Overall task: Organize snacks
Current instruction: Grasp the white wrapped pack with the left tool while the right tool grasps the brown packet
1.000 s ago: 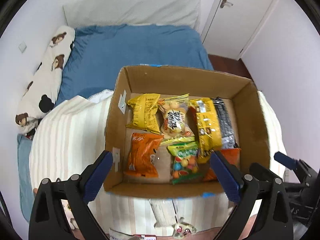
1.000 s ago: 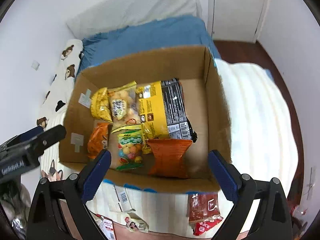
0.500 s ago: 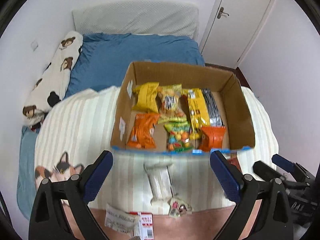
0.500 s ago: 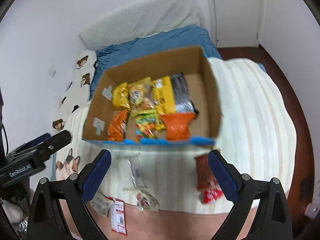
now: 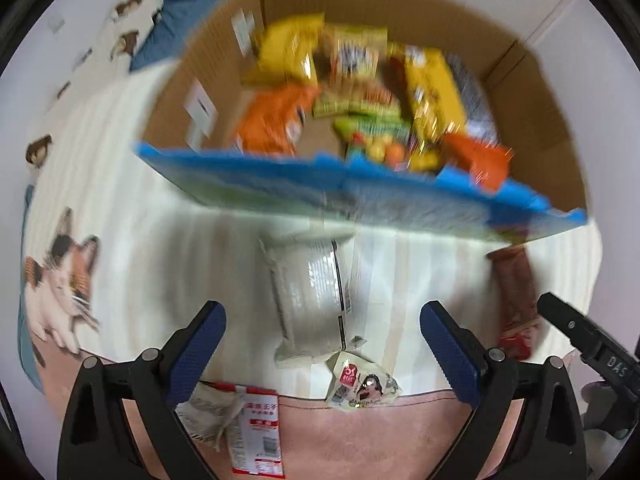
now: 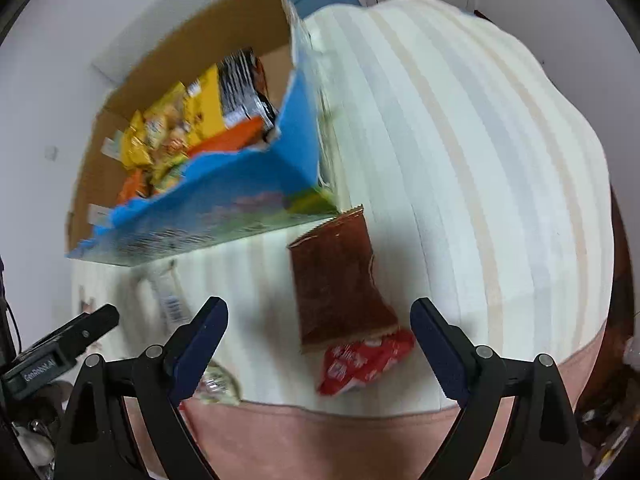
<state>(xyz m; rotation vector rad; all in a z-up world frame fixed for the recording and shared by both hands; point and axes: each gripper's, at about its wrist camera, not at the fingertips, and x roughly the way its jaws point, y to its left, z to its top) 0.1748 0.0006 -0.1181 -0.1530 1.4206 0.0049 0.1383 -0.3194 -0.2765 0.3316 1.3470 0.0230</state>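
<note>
Both hand-held grippers have dropped from over the box [image 5: 360, 184] toward loose packets; left hand-held gripper [image 5: 322, 334] gapes above the white packet [image 5: 312, 300]; right hand-held gripper [image 6: 318, 330], jaws apart though just narrowing, straddles the brown packet [image 6: 340, 280]; pickups look next.

My left gripper [image 5: 322, 338] and right gripper [image 6: 318, 332] have black frames and dark blue pads. The cardboard box [image 5: 532, 92] is brown inside, blue-printed outside, holding yellow, orange and green packets. Near it lie a silvery-white packet [image 5: 310, 300], a brown packet [image 6: 340, 276] and a red packet [image 6: 364, 360]. The blanket [image 6: 460, 160] is cream-striped, pink-edged, with a calico cat print [image 5: 60, 284].
</note>
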